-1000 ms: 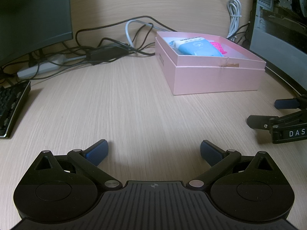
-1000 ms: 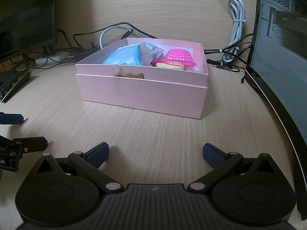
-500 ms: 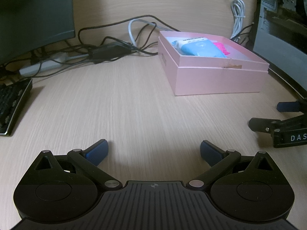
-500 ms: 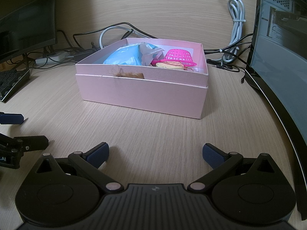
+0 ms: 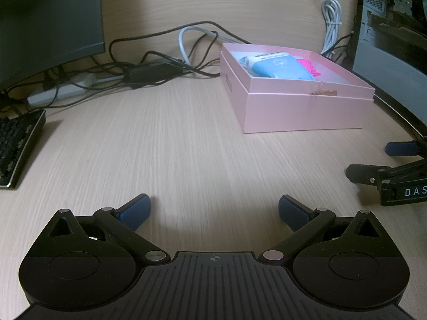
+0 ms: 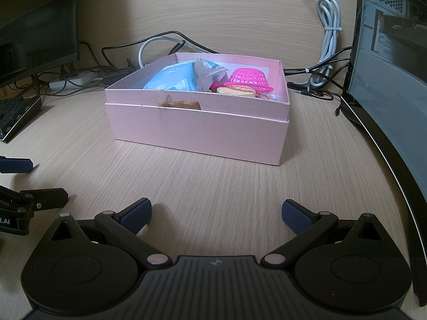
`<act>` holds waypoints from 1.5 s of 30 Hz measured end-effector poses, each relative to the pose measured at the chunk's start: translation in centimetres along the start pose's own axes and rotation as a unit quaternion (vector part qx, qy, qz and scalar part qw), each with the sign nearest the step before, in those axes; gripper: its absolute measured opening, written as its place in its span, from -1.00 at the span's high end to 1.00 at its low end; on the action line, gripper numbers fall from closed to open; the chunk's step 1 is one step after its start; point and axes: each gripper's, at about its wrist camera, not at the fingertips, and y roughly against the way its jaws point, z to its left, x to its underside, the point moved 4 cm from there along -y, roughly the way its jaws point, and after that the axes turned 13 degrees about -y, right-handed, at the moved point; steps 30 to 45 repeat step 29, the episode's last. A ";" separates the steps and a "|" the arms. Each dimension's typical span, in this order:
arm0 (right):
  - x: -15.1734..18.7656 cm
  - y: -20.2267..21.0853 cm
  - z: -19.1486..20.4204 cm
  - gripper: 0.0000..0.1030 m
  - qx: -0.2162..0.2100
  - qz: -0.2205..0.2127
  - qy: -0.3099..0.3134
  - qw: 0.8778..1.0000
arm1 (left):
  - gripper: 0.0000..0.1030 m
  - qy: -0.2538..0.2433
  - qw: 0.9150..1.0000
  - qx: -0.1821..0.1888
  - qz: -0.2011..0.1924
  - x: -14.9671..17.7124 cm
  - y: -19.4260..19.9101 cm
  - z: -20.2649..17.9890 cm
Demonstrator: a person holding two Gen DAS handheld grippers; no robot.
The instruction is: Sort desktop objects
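Pink box ahead of hand-held gripper

basket in box, cables behind

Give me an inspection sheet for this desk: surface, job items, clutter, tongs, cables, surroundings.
Surface: wood-grain desk, bare in front of both tongs.
Job items: pink box, lid off; inside it a blue pack, grey wrapper, pink basket tipped over, and a tan item.
Clutter: nothing seen loose on the desk; torn tape patch on the box rim.
Tongs: left tongs open, empty; right tongs open, empty; both low over the desk.
Cables: black tangle and power strip behind; white bundle tied.
Surroundings: keyboard left, monitor back left, PC case right.
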 end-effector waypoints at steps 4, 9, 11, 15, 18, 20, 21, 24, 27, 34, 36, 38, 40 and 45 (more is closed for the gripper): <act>0.0 0.0 0.0 -1.00 0.000 0.000 0.000 1.000 | -1.00 0.000 1.000 0.000 0.000 0.0 0.0 0.0; 0.0 0.0 0.0 -1.00 0.000 0.000 0.000 1.000 | -1.00 0.000 1.000 0.002 -0.001 0.0 0.1 0.2; 0.0 0.0 0.0 -1.00 0.000 0.000 0.000 1.000 | -1.00 0.001 1.000 0.004 -0.001 0.0 0.1 0.3; 0.0 0.0 0.0 -1.00 0.000 0.000 0.000 1.000 | -1.00 0.000 1.000 0.002 -0.001 0.0 0.1 0.3; 0.0 0.1 0.0 -1.00 0.000 0.000 0.000 1.000 | -1.00 0.000 1.000 0.003 -0.001 0.0 0.1 0.3; 0.0 0.0 0.0 -1.00 0.000 0.000 0.000 1.000 | -1.00 0.000 1.000 0.003 -0.001 0.0 0.1 0.3; 0.0 0.0 0.0 -1.00 0.000 0.000 0.000 1.000 | -1.00 0.000 1.000 0.003 -0.001 0.0 0.1 0.3; 0.0 0.0 0.0 -1.00 0.000 0.000 0.000 1.000 | -1.00 0.000 1.000 0.001 0.001 0.0 0.1 0.3; 0.0 0.0 0.0 -1.00 0.000 0.000 0.000 1.000 | -1.00 -0.001 1.000 0.001 0.000 -0.1 0.0 0.3; 0.0 0.0 0.0 -1.00 0.000 0.000 0.000 1.000 | -1.00 -0.001 1.000 0.002 0.000 -0.1 0.0 0.3; 0.0 0.0 0.0 -1.00 0.000 0.000 0.000 1.000 | -1.00 -0.001 1.000 0.002 0.000 -0.1 0.0 0.3; 0.0 0.0 0.0 -1.00 0.000 0.000 0.000 1.000 | -1.00 -0.001 1.000 0.002 0.000 -0.1 0.0 0.3; 0.0 0.0 0.0 -1.00 0.000 0.000 0.000 1.000 | -1.00 -0.001 1.000 0.002 0.000 -0.1 0.0 0.3; 0.0 0.0 0.0 -1.00 0.000 0.000 0.000 1.000 | -1.00 -0.001 1.000 0.002 0.000 -0.1 0.0 0.3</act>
